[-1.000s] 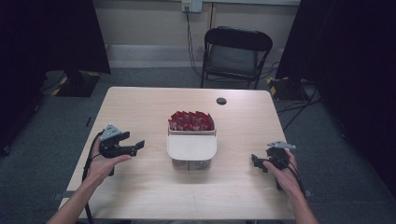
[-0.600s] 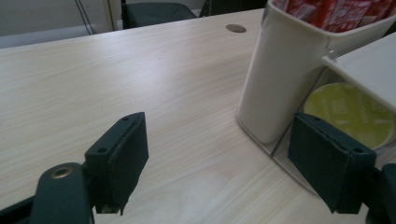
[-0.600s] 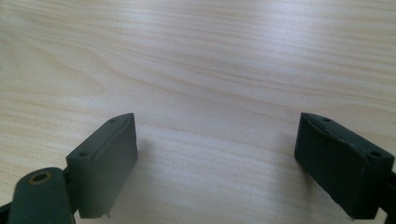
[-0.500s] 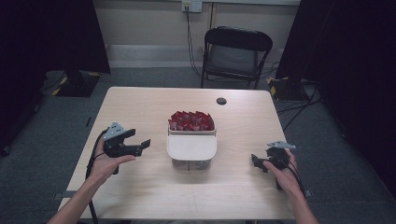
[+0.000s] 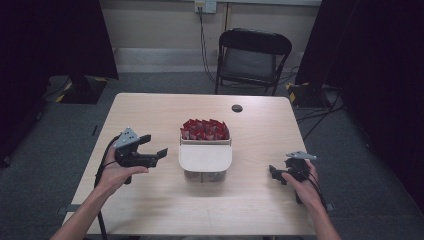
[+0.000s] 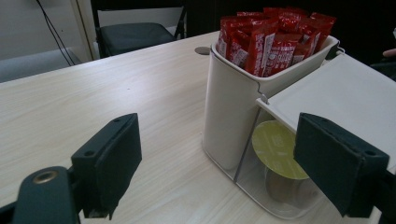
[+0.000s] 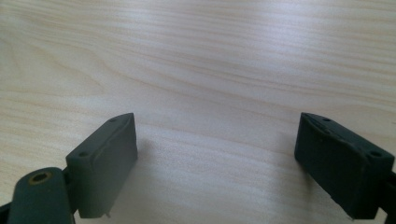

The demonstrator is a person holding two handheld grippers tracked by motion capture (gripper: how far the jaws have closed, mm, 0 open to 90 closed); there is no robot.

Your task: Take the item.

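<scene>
**Left gripper nears organiser; tip-over and snag risk**

Left gripper (image 5: 156, 154), jaws spread wide and holding nothing, sits mid-left of the high view just beside the white plastic two-part organiser (image 5: 205, 156) at frame centre; right gripper (image 5: 274, 172), jaws also spread and empty, rests low at lower right, well apart; light wood-grain table (image 5: 150, 112) looks smooth, so a sideways bump would likely slide or tip the tall rounded box; glossy red foil sachets (image 6: 273, 35) stand packed upright in the rear bin and could spill; clear front compartment holds a yellow-lidded round pod (image 6: 276, 142) under a flat white lid; a jaw may catch that lid's edge.
</scene>
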